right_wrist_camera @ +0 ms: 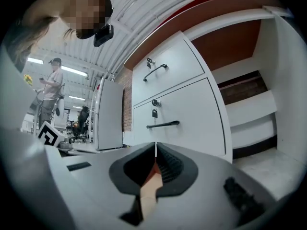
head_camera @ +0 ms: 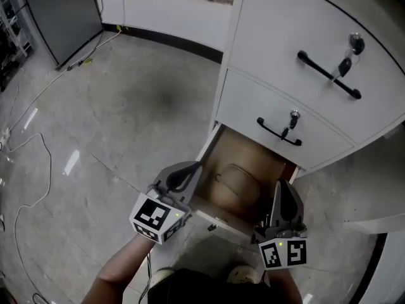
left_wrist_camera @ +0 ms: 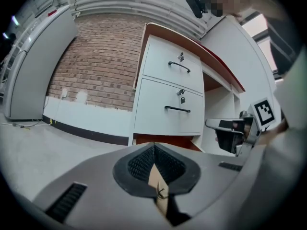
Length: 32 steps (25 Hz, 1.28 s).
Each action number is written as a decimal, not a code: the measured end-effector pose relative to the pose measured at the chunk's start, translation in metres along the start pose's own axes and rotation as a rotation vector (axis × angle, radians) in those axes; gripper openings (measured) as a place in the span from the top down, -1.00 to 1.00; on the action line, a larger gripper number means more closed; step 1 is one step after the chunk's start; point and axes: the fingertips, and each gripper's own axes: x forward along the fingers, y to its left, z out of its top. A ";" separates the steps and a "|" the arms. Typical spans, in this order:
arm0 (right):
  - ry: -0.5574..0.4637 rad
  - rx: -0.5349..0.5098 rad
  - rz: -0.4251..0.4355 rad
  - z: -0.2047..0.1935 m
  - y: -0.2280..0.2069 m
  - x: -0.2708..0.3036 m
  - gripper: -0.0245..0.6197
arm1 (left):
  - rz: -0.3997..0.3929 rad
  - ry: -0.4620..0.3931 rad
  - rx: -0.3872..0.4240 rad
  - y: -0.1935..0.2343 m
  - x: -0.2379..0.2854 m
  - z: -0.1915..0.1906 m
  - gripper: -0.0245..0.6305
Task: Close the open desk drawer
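Note:
The white desk pedestal's bottom drawer stands pulled out toward me, its brown inside showing. My left gripper hangs over the drawer's left wall near its front, jaws together with nothing between them. My right gripper is over the right wall, also shut and empty. In the left gripper view the shut left gripper points at the open drawer, and the right gripper shows at the right. The right gripper faces the shut drawers above. I cannot tell whether either gripper touches the drawer.
Above the open drawer are two shut drawers with black handles and keys in their locks. Cables trail over the grey floor at left, near a grey cabinet. Open shelves lie right of the pedestal. A person stands far off.

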 end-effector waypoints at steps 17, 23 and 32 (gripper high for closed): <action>0.096 -0.015 0.153 -0.049 0.089 -0.064 0.91 | -0.089 0.015 0.006 -0.017 -0.091 -0.048 0.91; 0.128 -0.157 0.287 -0.080 0.135 -0.084 0.91 | -0.099 0.005 -0.010 -0.032 -0.103 -0.076 0.91; 0.289 -0.022 0.203 -0.152 0.142 -0.115 0.91 | -0.099 0.048 -0.004 -0.051 -0.102 -0.117 0.91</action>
